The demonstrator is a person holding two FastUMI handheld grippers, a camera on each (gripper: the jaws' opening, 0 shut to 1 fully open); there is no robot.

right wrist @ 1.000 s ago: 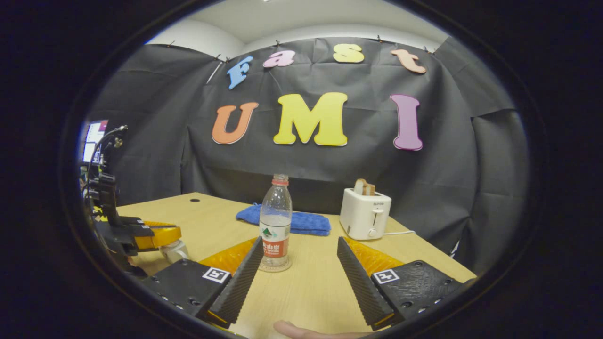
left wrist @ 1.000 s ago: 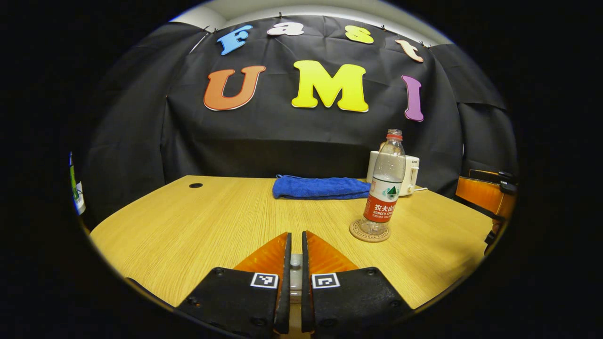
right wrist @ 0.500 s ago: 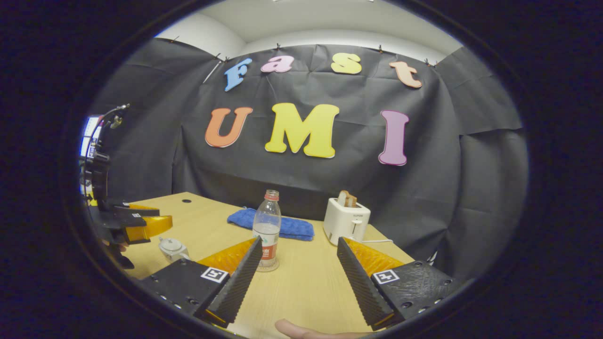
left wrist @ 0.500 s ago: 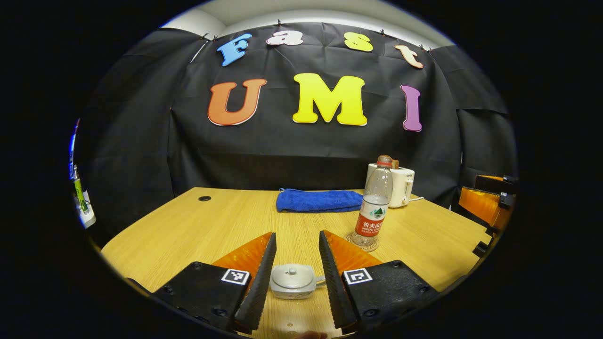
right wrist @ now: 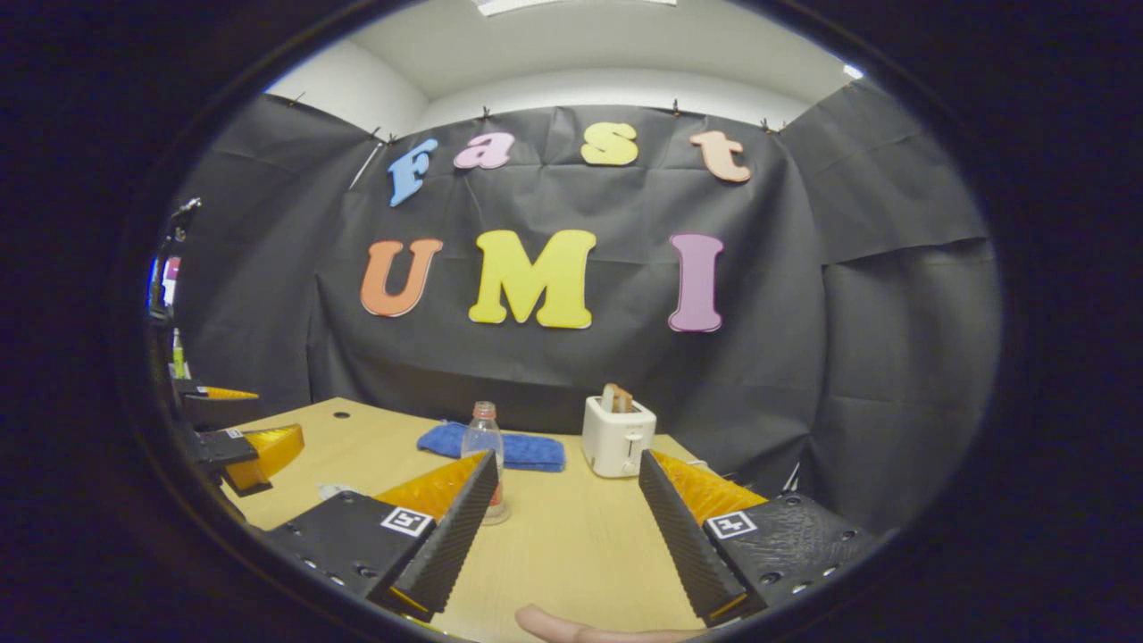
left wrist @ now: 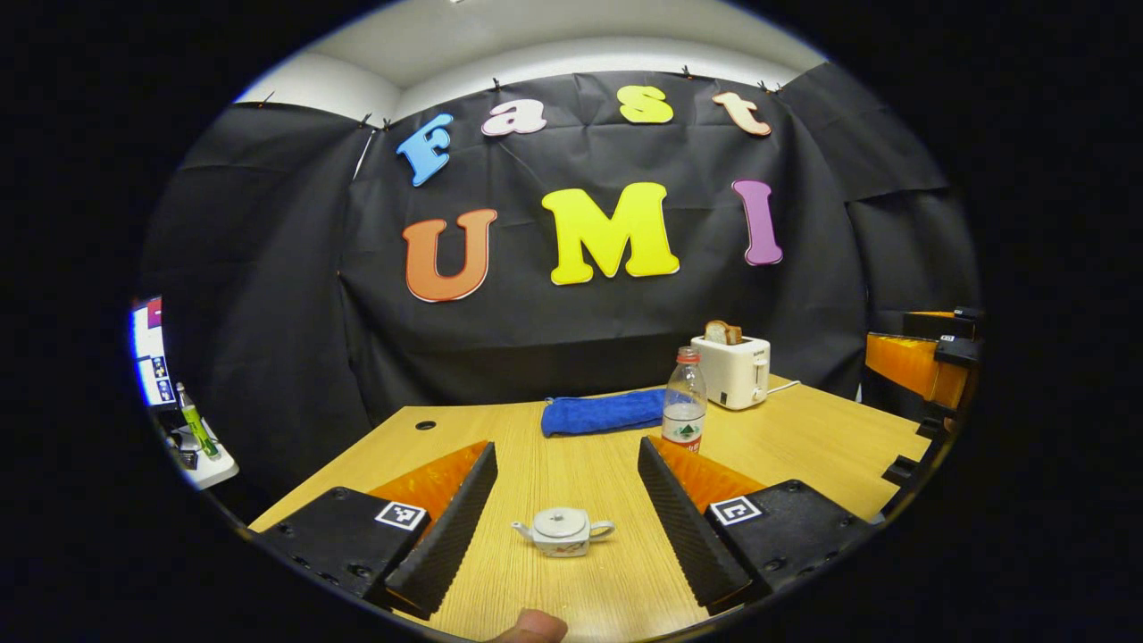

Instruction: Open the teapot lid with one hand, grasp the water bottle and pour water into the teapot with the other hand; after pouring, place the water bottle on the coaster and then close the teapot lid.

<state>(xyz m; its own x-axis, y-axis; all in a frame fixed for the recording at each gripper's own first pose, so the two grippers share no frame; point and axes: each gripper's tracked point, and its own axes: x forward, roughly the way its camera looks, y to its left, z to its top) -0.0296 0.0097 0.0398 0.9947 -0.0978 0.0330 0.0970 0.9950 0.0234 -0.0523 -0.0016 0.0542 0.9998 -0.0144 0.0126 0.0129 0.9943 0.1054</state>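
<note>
A small white teapot stands on the wooden table with its lid on, between and just beyond the tips of my left gripper, which is open and apart from it. The clear water bottle with a red label stands upright farther back; one finger hides its base. In the right gripper view the bottle rises behind the left finger of my right gripper, which is open and holds nothing. A sliver of the teapot and the left gripper show at the left.
A blue folded towel and a white toaster holding toast sit at the table's back. The towel and toaster also lie ahead in the right gripper view. The right gripper hangs at the right edge. A thumb tip shows at the bottom.
My left gripper went from shut low over the teapot to wide open and drew back, leaving the lid on the pot. The right gripper also pulled back from the bottle, staying open.
</note>
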